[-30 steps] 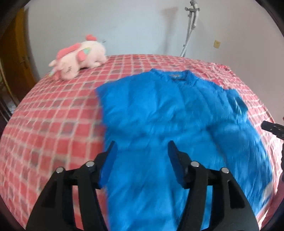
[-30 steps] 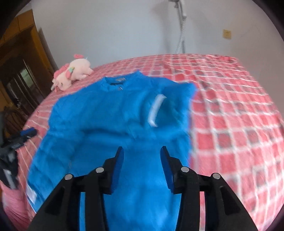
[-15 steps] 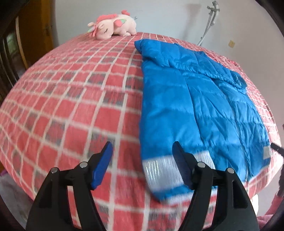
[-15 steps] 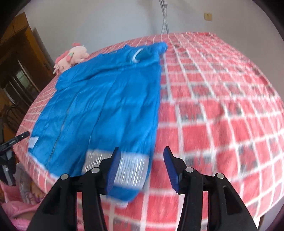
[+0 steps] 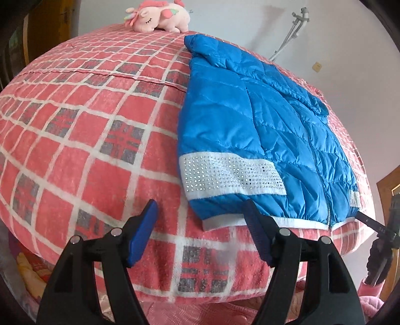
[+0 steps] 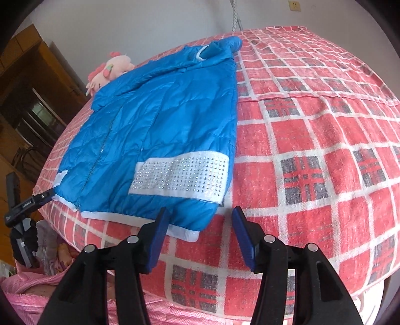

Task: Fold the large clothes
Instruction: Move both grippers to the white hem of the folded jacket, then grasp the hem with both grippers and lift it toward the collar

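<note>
Blue puffer jacket (image 5: pixel 262 130) lies flat on the red checked bed (image 5: pixel 87 155), hem w/ the white studded band (image 6: pixel 182 175) right at the near edge. Your left gripper (image 5: pixel 200 225) and right gripper (image 6: pixel 197 225) both hang spread wide just off the hem corners, holding nothing. Pink plush toy (image 5: pixel 157 16) sits at the far end.

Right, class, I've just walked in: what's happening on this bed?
A person with a gripper in each hand is folding a blue jacket laid flat on a red checked bed. The left gripper and right gripper hover open at the two bottom corners of its hem, gripping nothing. A pink plush toy lies at the far end.
</note>
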The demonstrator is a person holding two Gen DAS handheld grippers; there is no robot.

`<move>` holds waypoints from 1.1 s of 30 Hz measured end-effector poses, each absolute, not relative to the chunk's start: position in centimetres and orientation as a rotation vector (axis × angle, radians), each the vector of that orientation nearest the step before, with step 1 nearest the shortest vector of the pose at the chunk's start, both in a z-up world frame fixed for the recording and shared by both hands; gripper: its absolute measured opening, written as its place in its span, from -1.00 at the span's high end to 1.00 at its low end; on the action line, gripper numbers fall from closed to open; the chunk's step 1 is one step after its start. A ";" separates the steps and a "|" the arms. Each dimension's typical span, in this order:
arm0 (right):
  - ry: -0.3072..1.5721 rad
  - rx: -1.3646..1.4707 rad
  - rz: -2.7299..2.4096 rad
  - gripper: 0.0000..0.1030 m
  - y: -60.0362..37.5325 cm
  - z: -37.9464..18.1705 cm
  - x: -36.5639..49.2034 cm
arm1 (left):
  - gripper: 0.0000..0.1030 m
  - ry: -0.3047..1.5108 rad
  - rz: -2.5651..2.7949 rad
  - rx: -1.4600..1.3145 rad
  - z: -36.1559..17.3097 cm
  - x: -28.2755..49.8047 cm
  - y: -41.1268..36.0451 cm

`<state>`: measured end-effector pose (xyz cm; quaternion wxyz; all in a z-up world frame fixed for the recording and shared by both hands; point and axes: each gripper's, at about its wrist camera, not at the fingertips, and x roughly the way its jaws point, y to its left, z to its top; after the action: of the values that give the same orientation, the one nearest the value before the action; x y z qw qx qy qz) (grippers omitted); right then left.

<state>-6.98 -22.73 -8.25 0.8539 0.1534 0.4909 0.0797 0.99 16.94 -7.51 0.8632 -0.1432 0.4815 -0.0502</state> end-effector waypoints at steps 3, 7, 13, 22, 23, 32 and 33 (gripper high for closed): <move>1.029 0.322 0.177 0.05 -22.5 -8.3 -6.9 | -0.29 1.005 -0.116 -0.313 -7.6 1.2 16.7; 1.032 0.318 0.195 0.14 -22.0 -8.4 -6.7 | -0.13 1.007 -0.159 -0.312 -7.7 1.4 16.2; 1.032 0.338 0.202 0.23 -22.1 -8.7 -6.7 | -0.08 1.009 -0.196 -0.350 -8.1 1.4 16.5; 0.999 0.340 0.222 0.76 -21.9 -8.3 -6.6 | 0.59 0.989 -0.217 -0.392 -8.2 1.1 16.5; 0.994 0.341 0.224 0.79 -21.9 -8.2 -6.6 | 0.70 0.986 -0.216 -0.394 -8.1 1.1 16.6; 0.876 0.420 0.313 0.86 -23.2 -4.8 -6.8 | 0.86 0.868 -0.311 -0.439 -4.7 0.4 17.0; 0.862 0.420 0.321 0.86 -23.3 -4.2 -6.6 | 0.86 0.854 -0.322 -0.438 -4.1 0.6 16.9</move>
<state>-6.61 -23.26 -4.17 0.8750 0.2010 0.4127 0.1538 0.59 16.93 -4.09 0.8746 -0.2097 0.4091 -0.1540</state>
